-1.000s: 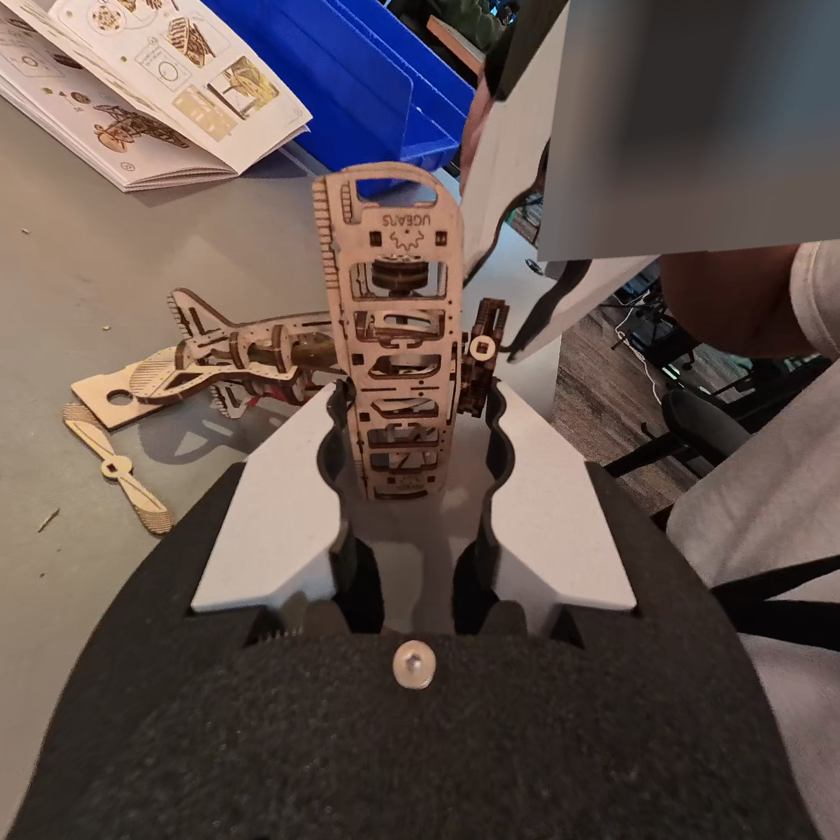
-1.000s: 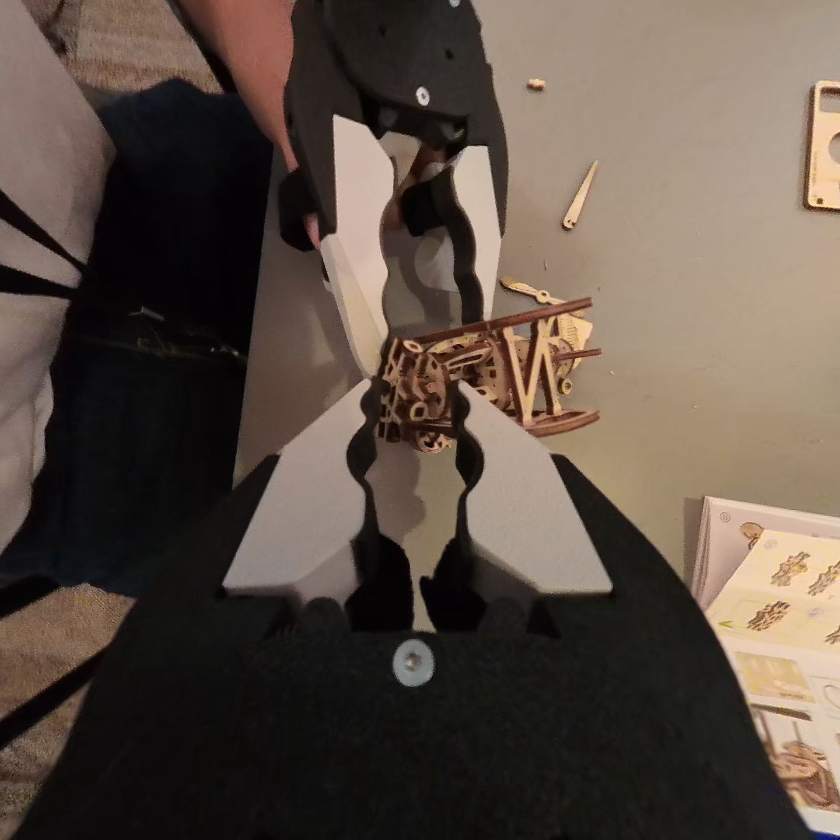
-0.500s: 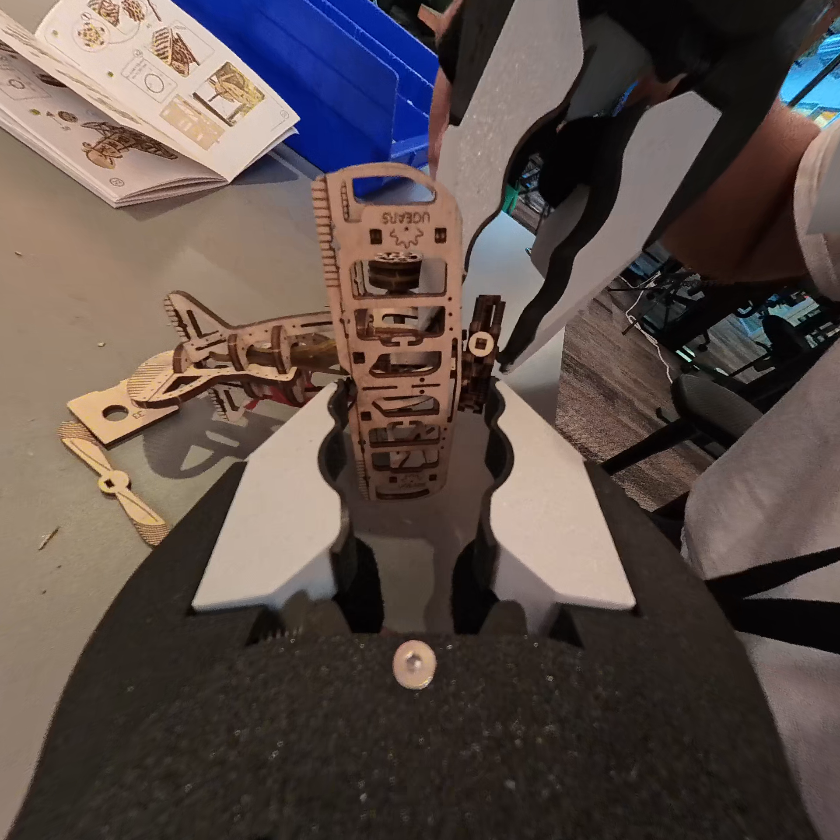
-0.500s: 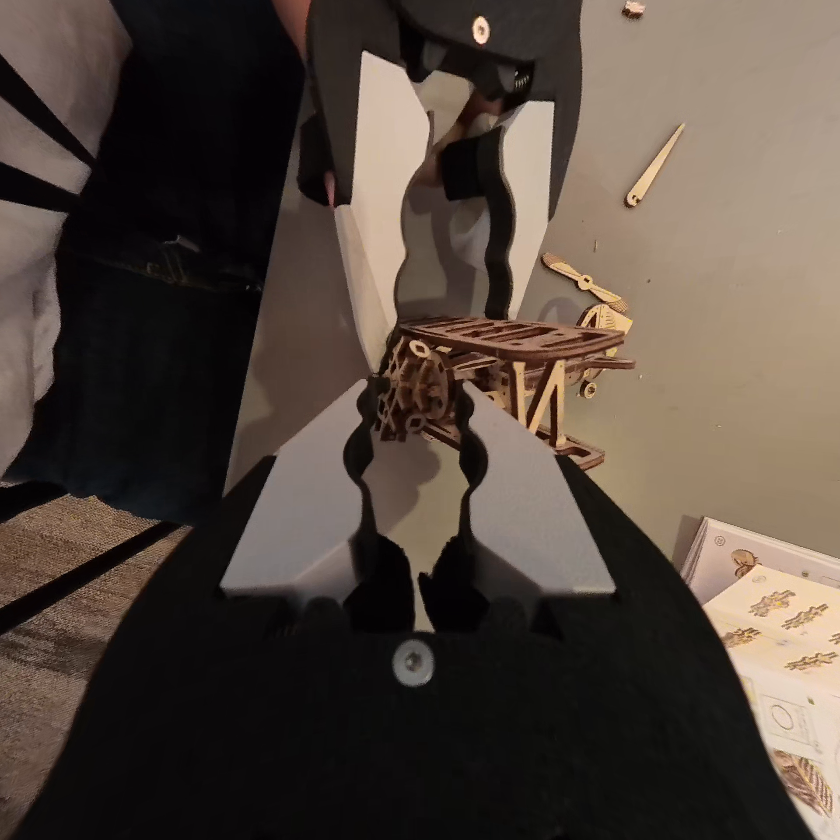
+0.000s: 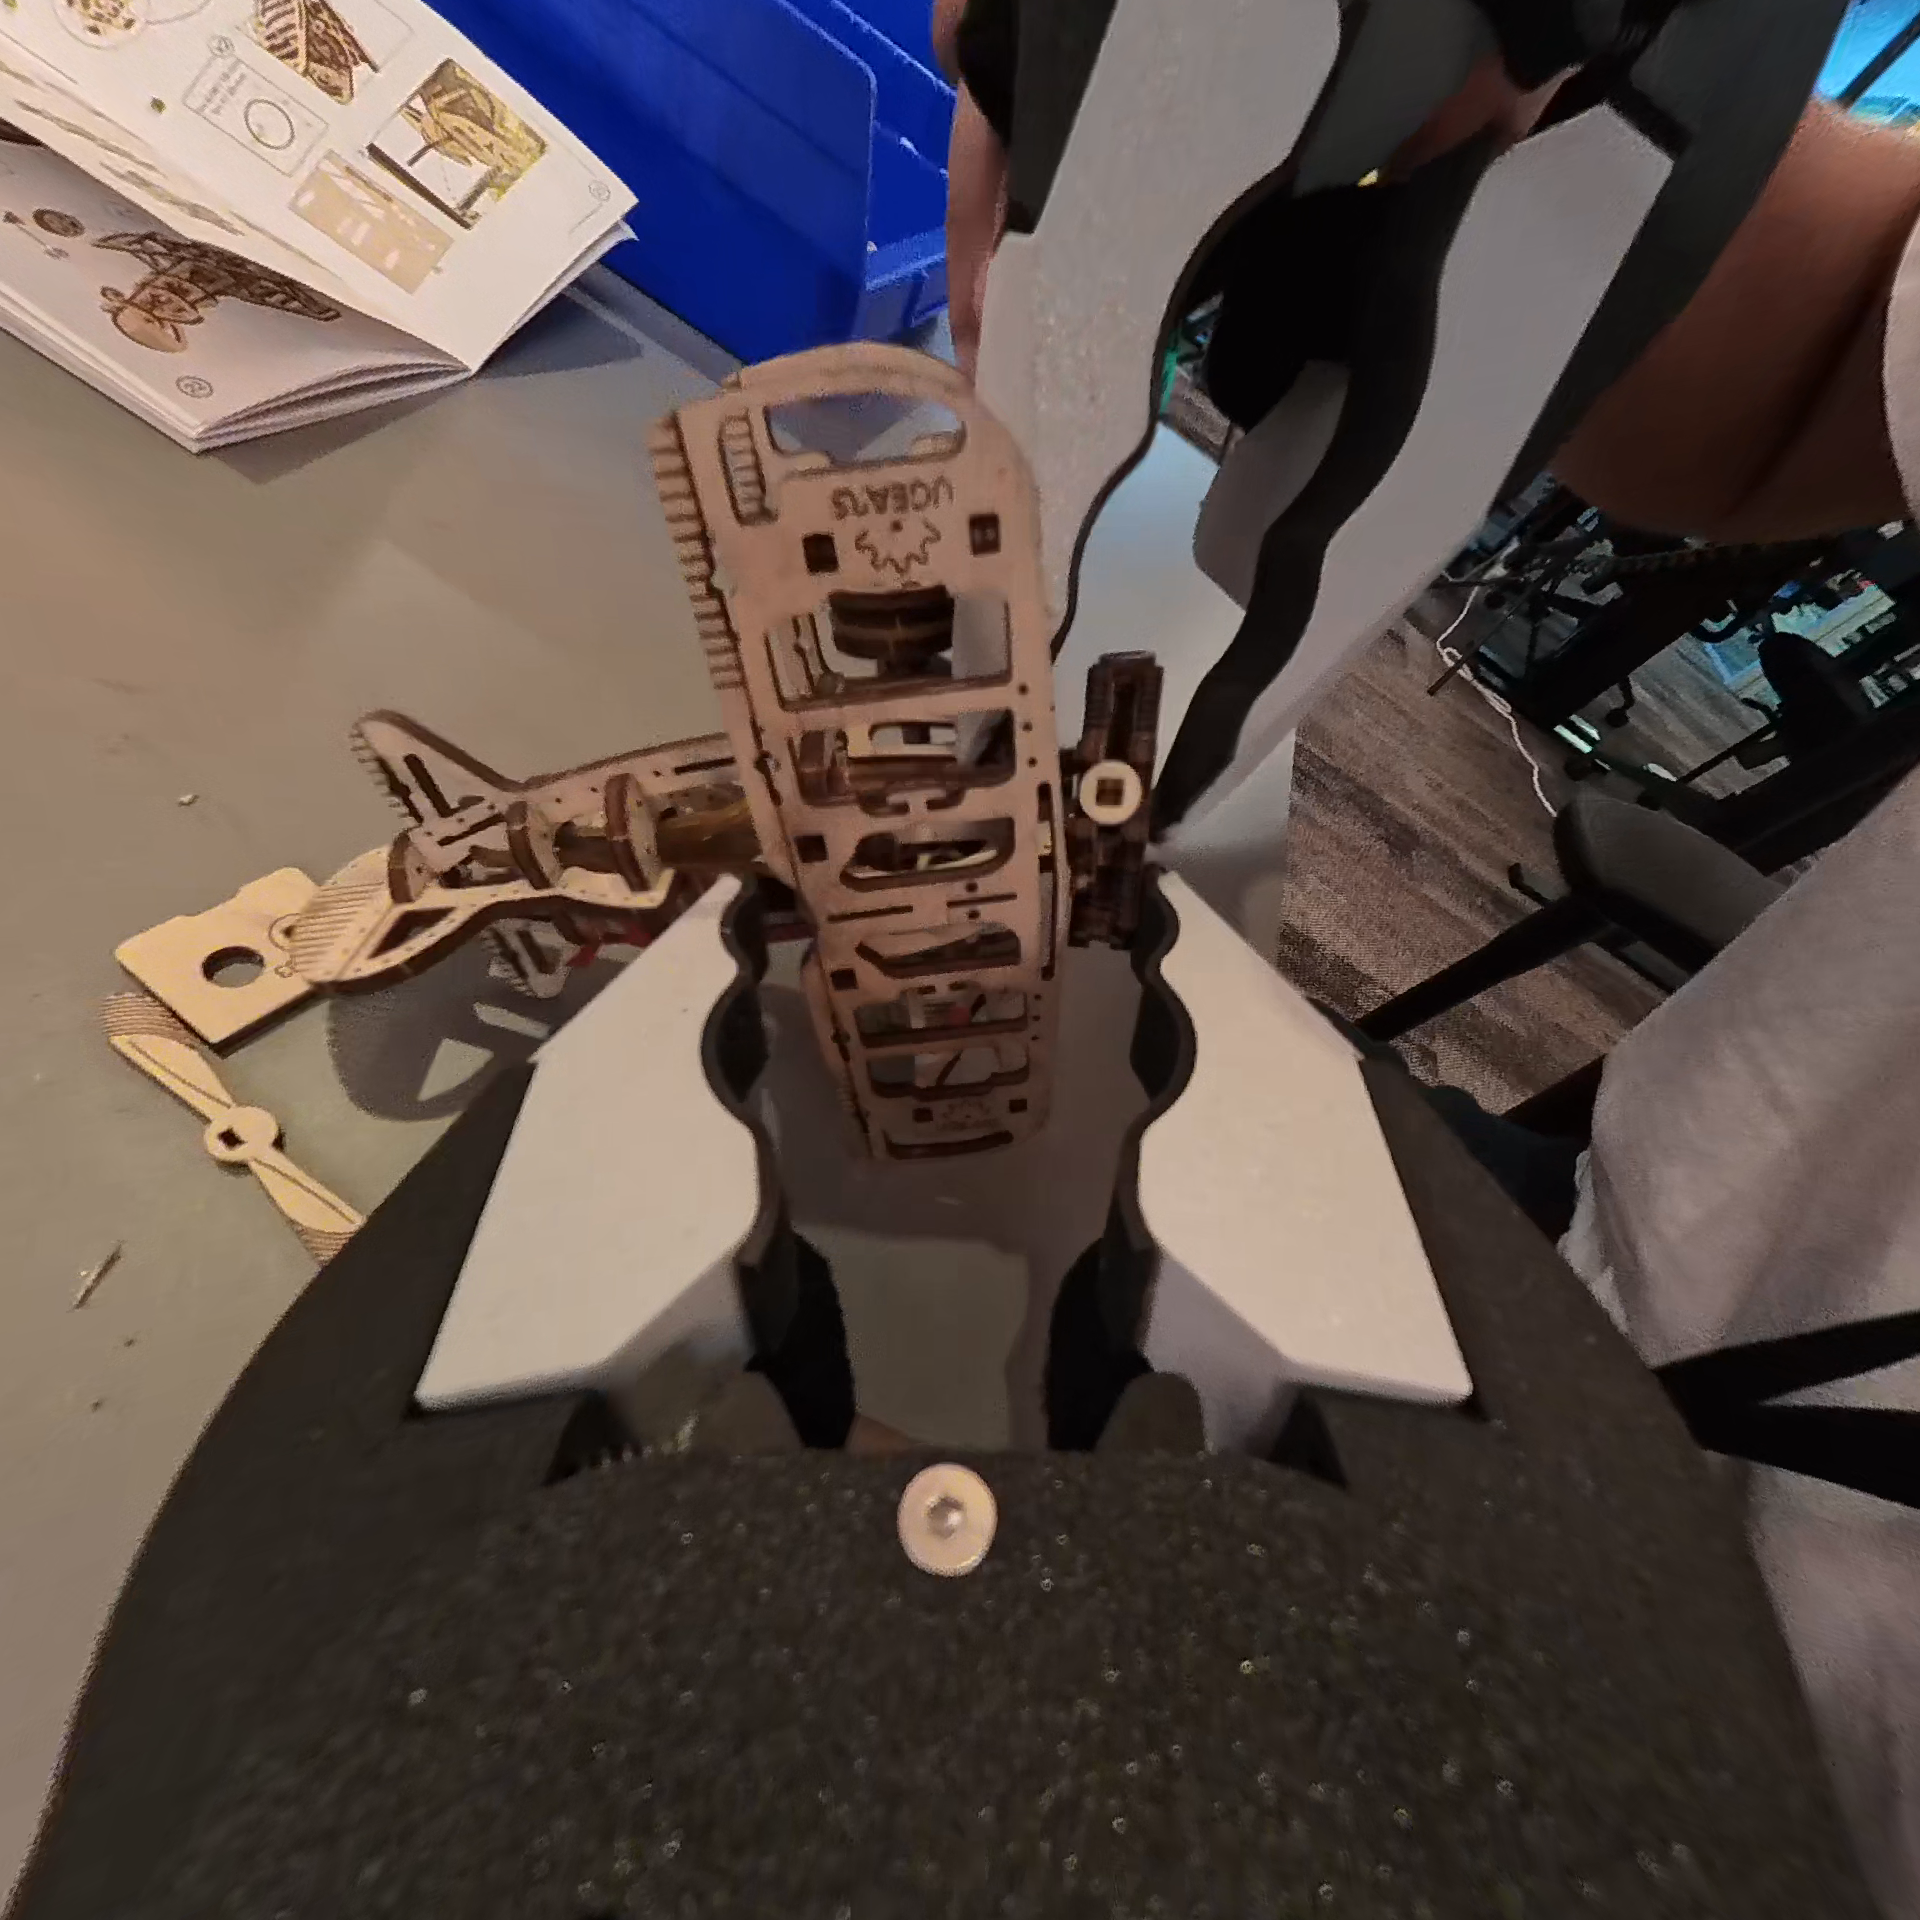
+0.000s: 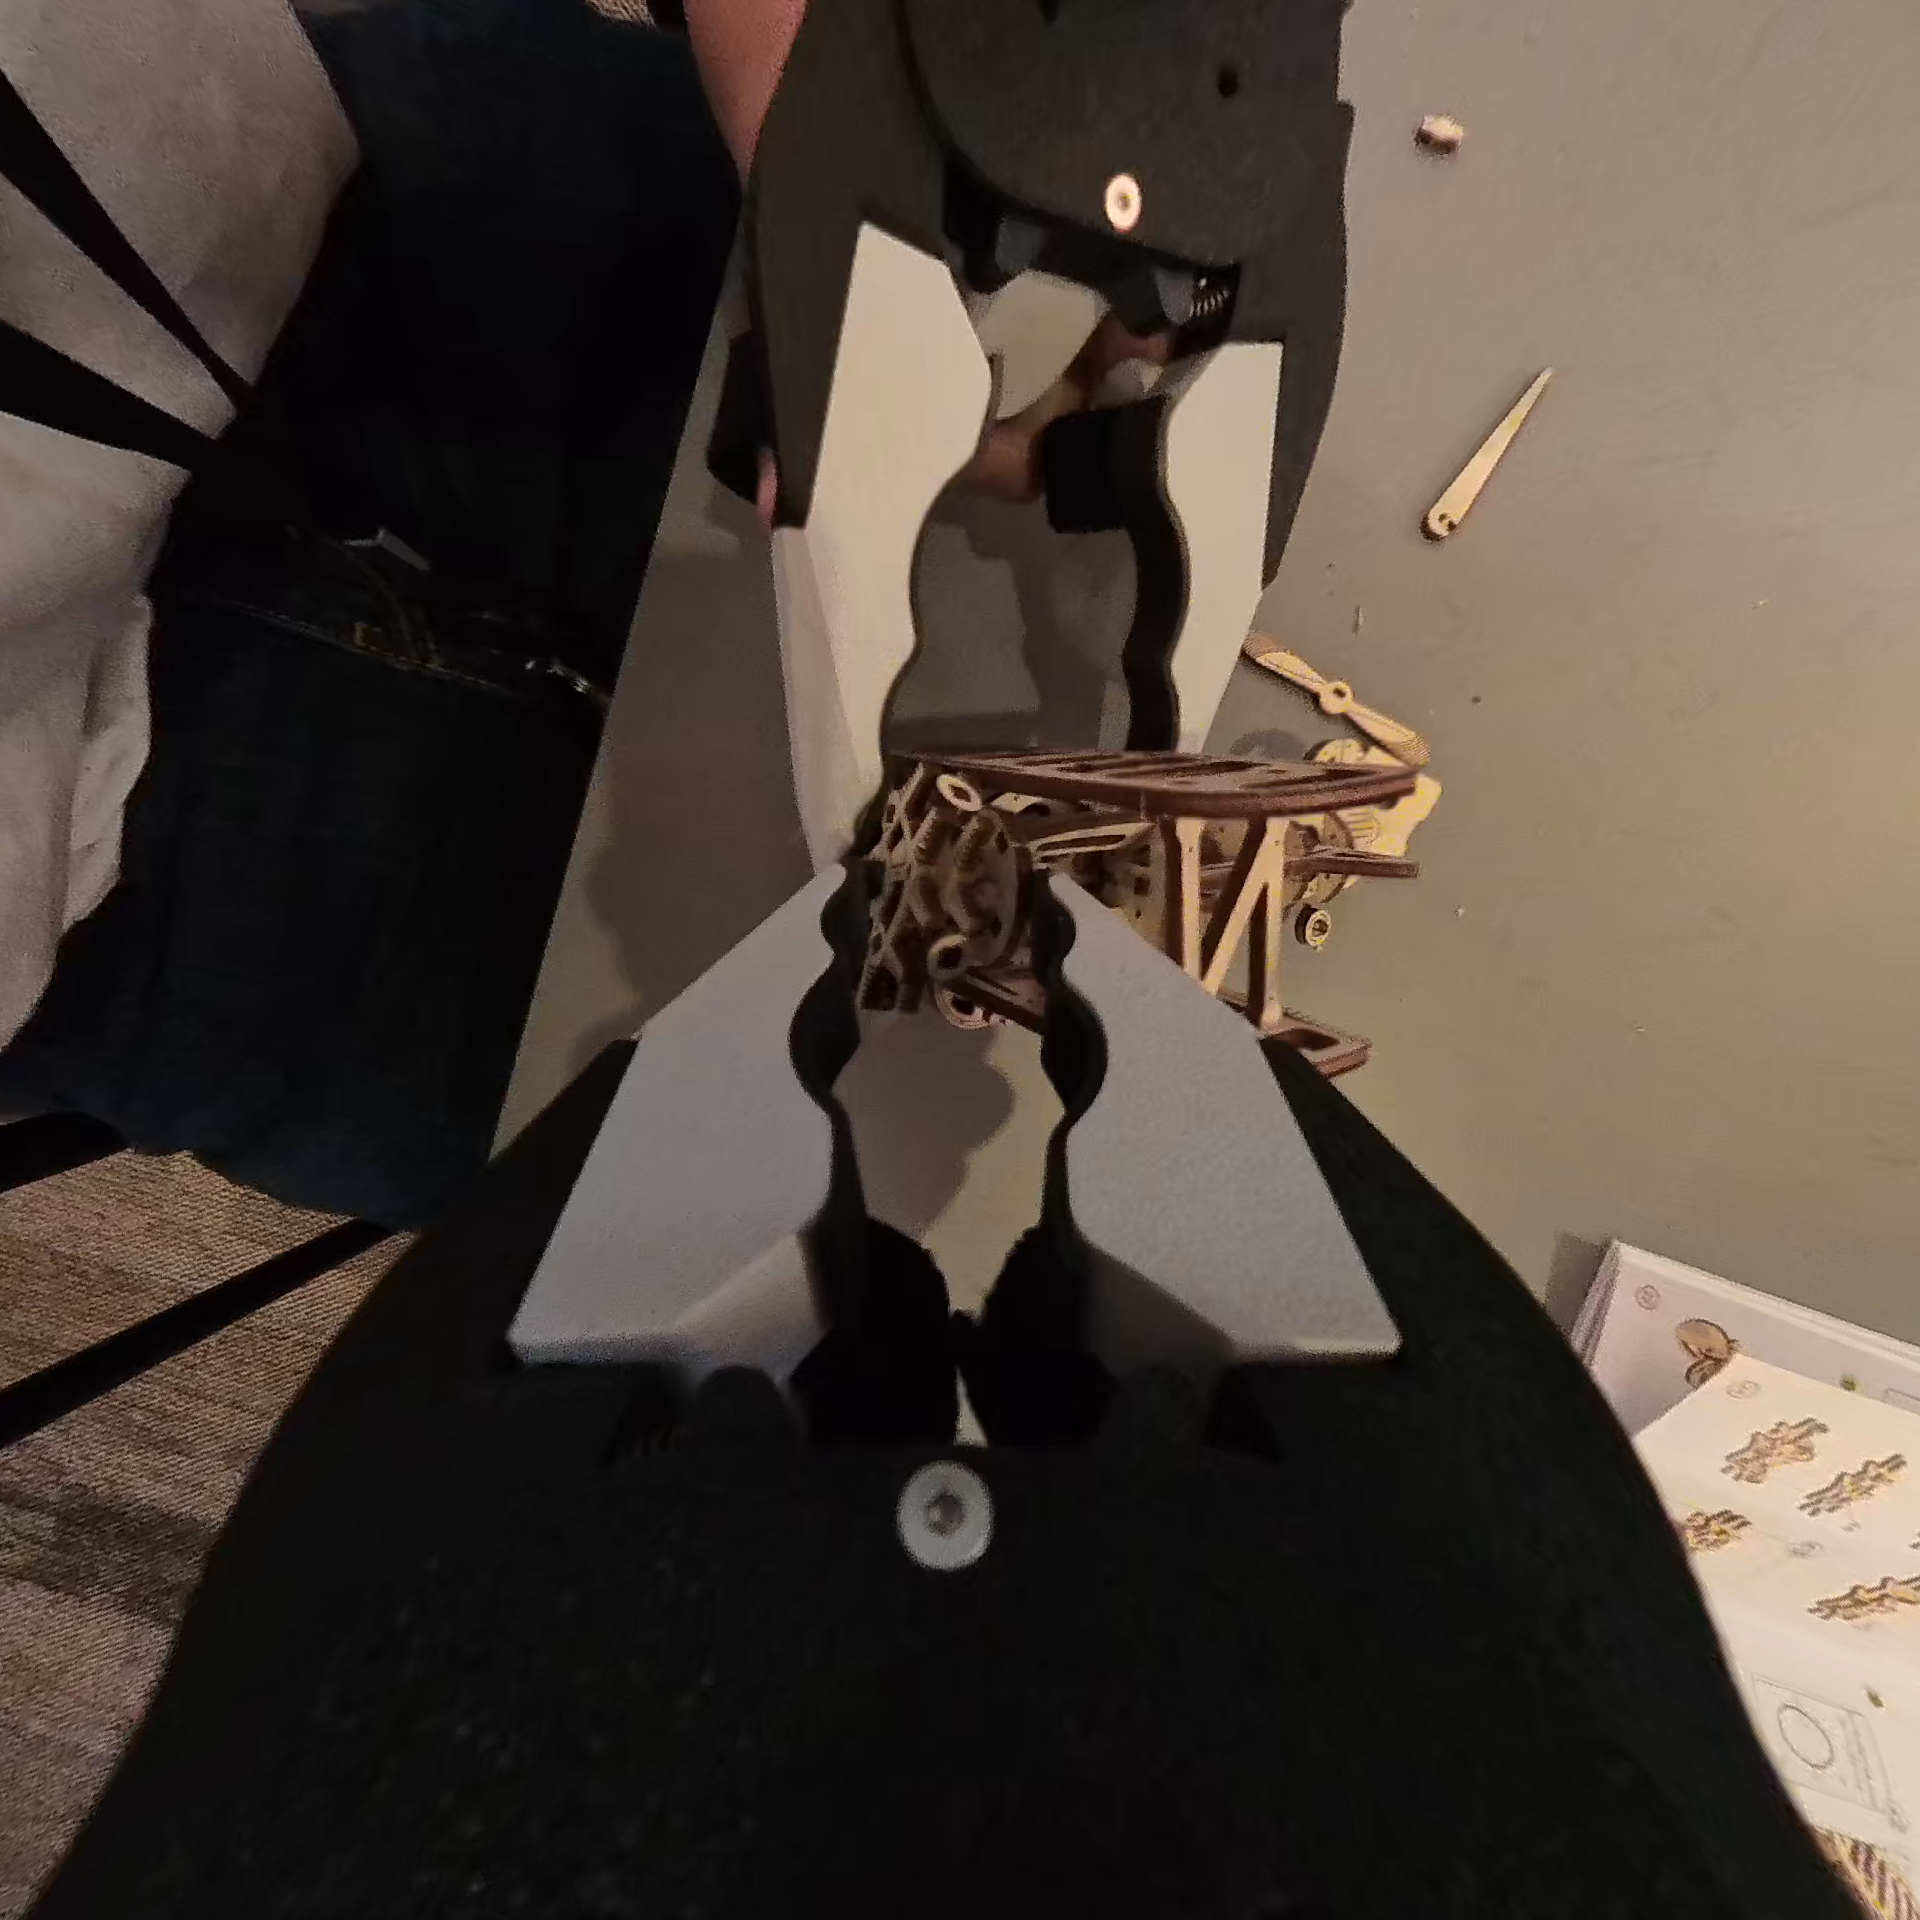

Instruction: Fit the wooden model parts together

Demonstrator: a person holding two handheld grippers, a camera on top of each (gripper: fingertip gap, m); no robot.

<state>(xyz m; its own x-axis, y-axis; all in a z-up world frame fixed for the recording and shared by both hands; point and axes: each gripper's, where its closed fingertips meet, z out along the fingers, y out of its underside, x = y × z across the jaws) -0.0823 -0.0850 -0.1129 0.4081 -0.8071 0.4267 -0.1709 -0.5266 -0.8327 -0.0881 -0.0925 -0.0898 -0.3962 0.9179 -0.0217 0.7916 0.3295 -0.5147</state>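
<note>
Wooden model plane (image 5: 904,790) held just above a grey table (image 5: 208,644), gripped from two sides. Left gripper (image 5: 945,914) has its jaws clamped across the body under the wings, seemingly to steady it. Right gripper (image 6: 951,935) has its jaws closed on the geared nose, likely to press parts home. Loose propeller (image 5: 234,1132) and open instruction booklet (image 5: 281,208) lie nearby on the table.

A partly built wooden biplane model (image 5: 894,810) of pale laser-cut plywood is held above the grey counter (image 5: 208,623), upper wing facing the left wrist view, tail pointing left. A loose wooden propeller (image 5: 234,1127) lies flat near the tail.
</note>
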